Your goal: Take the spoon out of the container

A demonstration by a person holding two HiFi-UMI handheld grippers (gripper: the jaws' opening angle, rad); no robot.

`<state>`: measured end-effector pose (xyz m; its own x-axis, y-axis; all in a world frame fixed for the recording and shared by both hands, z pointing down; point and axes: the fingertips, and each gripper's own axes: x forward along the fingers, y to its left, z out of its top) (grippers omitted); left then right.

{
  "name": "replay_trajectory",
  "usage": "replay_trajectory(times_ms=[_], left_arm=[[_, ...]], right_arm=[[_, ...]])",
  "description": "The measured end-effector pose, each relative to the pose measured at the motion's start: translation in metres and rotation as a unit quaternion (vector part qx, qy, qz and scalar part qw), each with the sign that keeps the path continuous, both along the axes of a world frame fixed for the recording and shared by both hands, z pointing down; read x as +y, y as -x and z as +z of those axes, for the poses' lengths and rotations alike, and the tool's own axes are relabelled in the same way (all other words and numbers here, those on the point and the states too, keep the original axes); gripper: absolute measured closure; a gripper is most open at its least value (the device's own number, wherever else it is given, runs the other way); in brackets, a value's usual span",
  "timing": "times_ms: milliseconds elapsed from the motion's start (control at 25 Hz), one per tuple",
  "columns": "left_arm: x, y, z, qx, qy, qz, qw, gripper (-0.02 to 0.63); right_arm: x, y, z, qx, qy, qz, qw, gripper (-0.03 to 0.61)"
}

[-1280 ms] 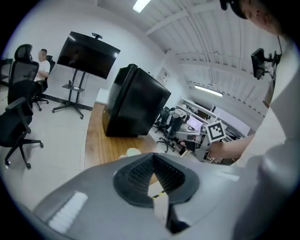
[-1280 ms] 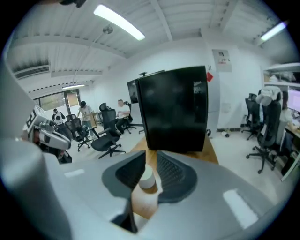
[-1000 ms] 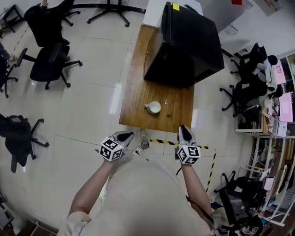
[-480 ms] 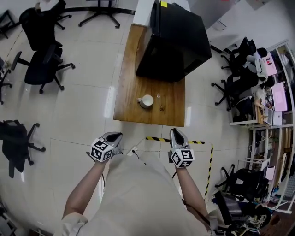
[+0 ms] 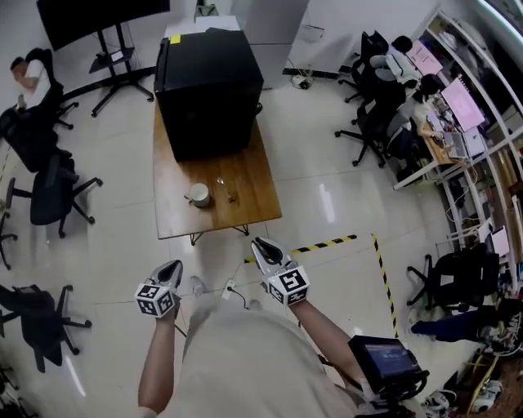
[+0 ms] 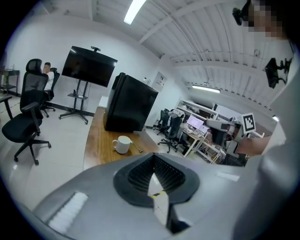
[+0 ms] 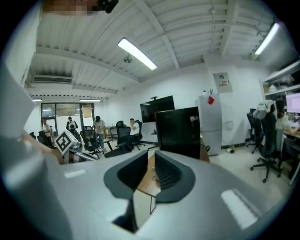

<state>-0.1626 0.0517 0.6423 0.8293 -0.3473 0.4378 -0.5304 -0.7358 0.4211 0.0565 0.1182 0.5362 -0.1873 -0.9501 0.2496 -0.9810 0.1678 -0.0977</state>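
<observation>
A white cup [image 5: 198, 194] stands on the wooden table [image 5: 245, 204], in front of a big black box [image 5: 208, 90]. A thin spoon [image 6: 136, 147] shows right beside the cup [image 6: 123, 144]; I cannot tell whether its end rests in the cup. Both grippers hang over the floor, short of the table's near edge. My left gripper [image 5: 169, 269] has its jaw tips touching and holds nothing [image 6: 153, 159]. My right gripper [image 5: 260, 247] keeps only a narrow slit between its jaws, with nothing in it [image 7: 151, 157].
Yellow-black tape [image 5: 327, 243] marks the floor right of the table. Office chairs [image 5: 53, 192] stand at the left. Desks with seated people [image 5: 417, 98] line the right wall. A screen on a stand [image 5: 98, 20] is at the back. A cable [image 5: 233, 292] lies near my feet.
The view has swung and pulled back: the table now lies farther off, up and to the left. Both grippers, earlier at its near edge, are now over open floor.
</observation>
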Motion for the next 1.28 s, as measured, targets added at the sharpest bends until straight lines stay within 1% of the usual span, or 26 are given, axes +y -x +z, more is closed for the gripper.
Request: replay_trajectory(times_ms=[160,280,440,600,680,760,840,920,1000,1120,1280], left_arm=[[0.053,-0.037,-0.014,0.001,-0.014,0.007,0.9999,0.612],[0.100,-0.057,-0.014,0.002,-0.015,0.010,0.9998,0.614],[0.153,-0.065,0.002,0.004,0.005,-0.004,1.0000,0.614],[0.194,-0.072,0.011,-0.007,0.018,-0.008,0.9998,0.614],[0.201,-0.069,0.007,-0.015,0.017,-0.008,0.9997,0.614],[0.205,-0.057,0.000,-0.020,0.014,-0.015,0.9996,0.614],[0.203,-0.044,-0.009,-0.020,0.008,-0.025,0.9995,0.614],[0.201,-0.036,-0.016,-0.016,0.005,-0.033,0.9993,0.614],[0.200,-0.033,-0.019,-0.009,0.009,-0.035,0.9993,0.614],[0.196,-0.032,-0.020,-0.003,0.015,-0.027,0.9995,0.614],[0.183,-0.025,-0.025,-0.023,-0.004,-0.003,0.9997,0.614]], right_arm=[[0.054,-0.027,0.009,-0.017,0.012,-0.001,1.000,0.530],[0.096,-0.049,0.020,-0.024,0.027,0.002,0.999,0.531],[0.138,-0.068,0.025,-0.027,0.032,0.000,0.999,0.531],[0.171,-0.092,0.022,-0.040,0.017,-0.005,0.999,0.531],[0.178,-0.100,0.031,-0.047,0.020,-0.001,0.999,0.529],[0.180,-0.098,0.046,-0.057,0.033,0.000,0.998,0.529],[0.177,-0.089,0.057,-0.081,0.044,-0.017,0.996,0.522],[0.171,-0.078,0.065,-0.116,0.057,-0.041,0.991,0.454],[0.164,-0.069,0.070,-0.137,0.071,-0.053,0.987,0.417],[0.147,-0.058,0.071,-0.125,0.088,-0.057,0.987,0.408],[0.128,-0.035,0.064,-0.084,0.102,-0.059,0.989,0.408]])
